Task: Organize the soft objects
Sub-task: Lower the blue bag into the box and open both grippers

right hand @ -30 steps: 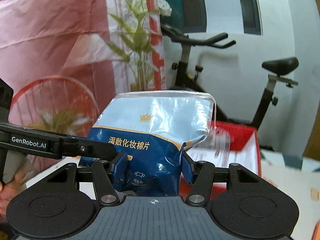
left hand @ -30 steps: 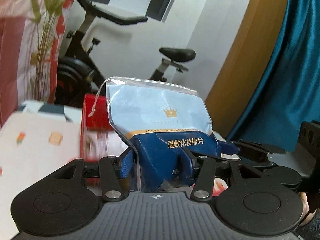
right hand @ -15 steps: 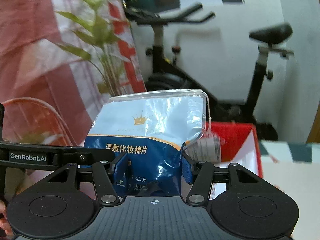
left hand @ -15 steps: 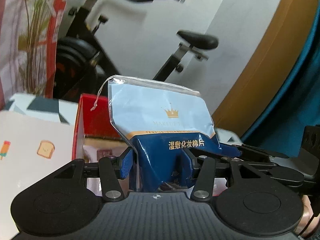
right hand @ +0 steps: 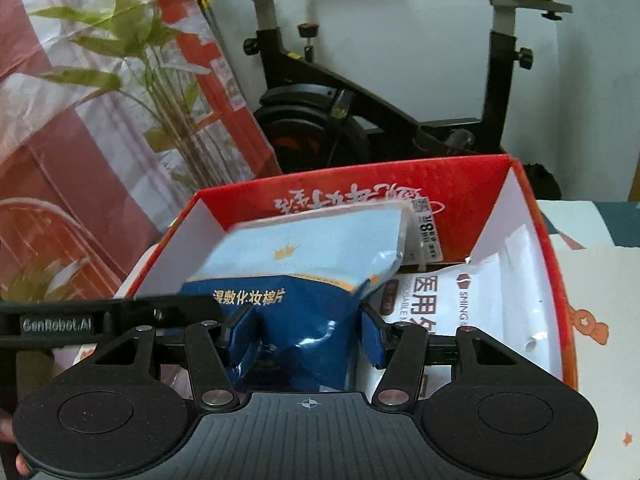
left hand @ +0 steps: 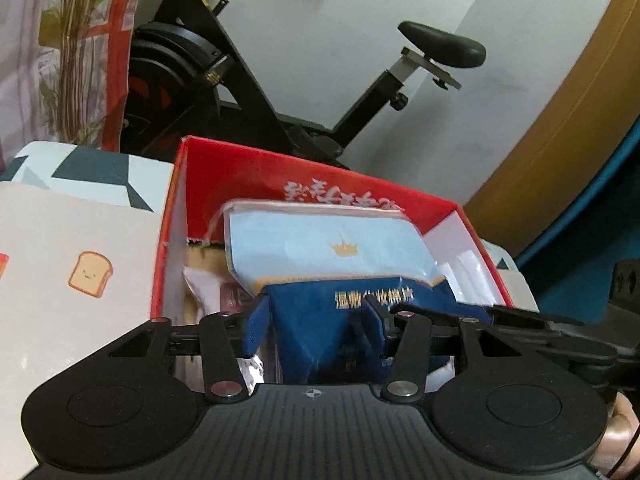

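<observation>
A blue and light-blue bag of cotton pads (left hand: 328, 256) is held by both grippers at its dark lower end. My left gripper (left hand: 316, 320) is shut on the bag. My right gripper (right hand: 306, 328) is shut on the same bag (right hand: 312, 256). The bag tilts forward into an open red box (left hand: 320, 184), also seen in the right wrist view (right hand: 520, 184). A white packet of medical goods (right hand: 472, 300) lies in the box to the bag's right. Another pale packet (left hand: 208, 288) lies under the bag's left side.
The box stands on a table with a white patterned cloth (left hand: 72, 264). An exercise bike (left hand: 248, 92) stands behind the box. A plant (right hand: 132, 64) and red-white sheet are at the left. A blue curtain (left hand: 592, 240) hangs at the right.
Both grippers have tipped forward and down with the bag, which went from upright above the table to leaning into the red box. Both stay shut on it.
</observation>
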